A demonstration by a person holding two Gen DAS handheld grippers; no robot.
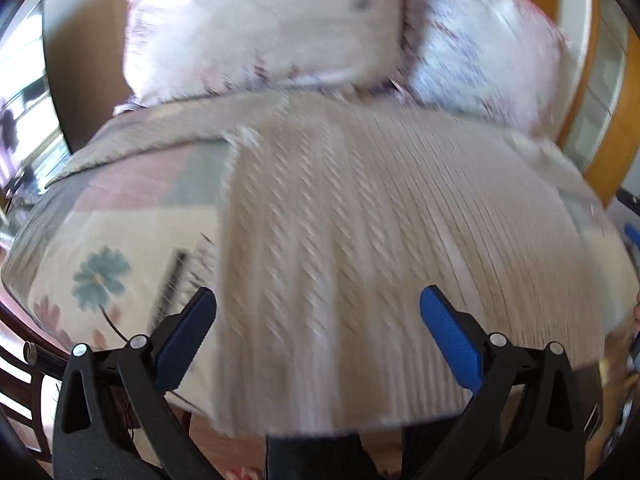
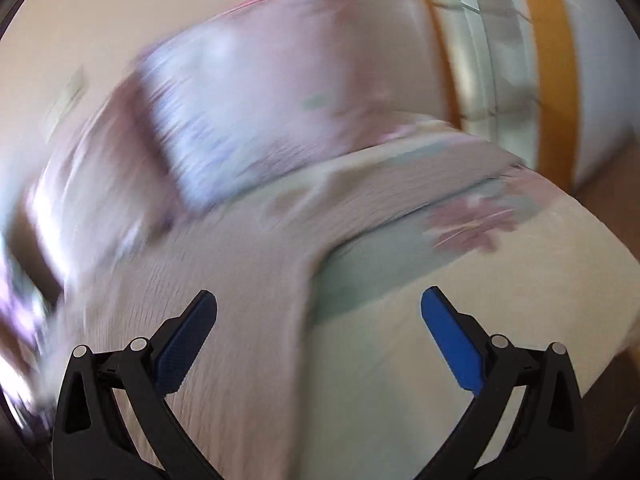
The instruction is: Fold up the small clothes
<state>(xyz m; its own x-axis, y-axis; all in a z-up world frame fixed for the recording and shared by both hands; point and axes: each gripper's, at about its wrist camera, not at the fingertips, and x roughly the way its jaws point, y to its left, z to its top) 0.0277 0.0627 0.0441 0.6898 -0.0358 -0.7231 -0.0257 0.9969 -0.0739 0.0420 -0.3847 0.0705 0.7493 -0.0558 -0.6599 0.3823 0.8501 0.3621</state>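
Observation:
A beige ribbed knit garment (image 1: 380, 232) lies spread flat on a floral bedspread (image 1: 108, 240), reaching to the near bed edge. My left gripper (image 1: 318, 312) is open and empty just above the garment's near hem. In the right wrist view the same garment (image 2: 248, 320) lies with one long part stretching away to the right. My right gripper (image 2: 319, 312) is open and empty over the garment's right edge. Both views are blurred by motion.
Two pink and white floral pillows (image 1: 260, 28) lean at the head of the bed; they also show in the right wrist view (image 2: 248, 112). A wooden frame (image 1: 612, 120) stands to the right. The bedspread (image 2: 480, 340) lies bare to the garment's right.

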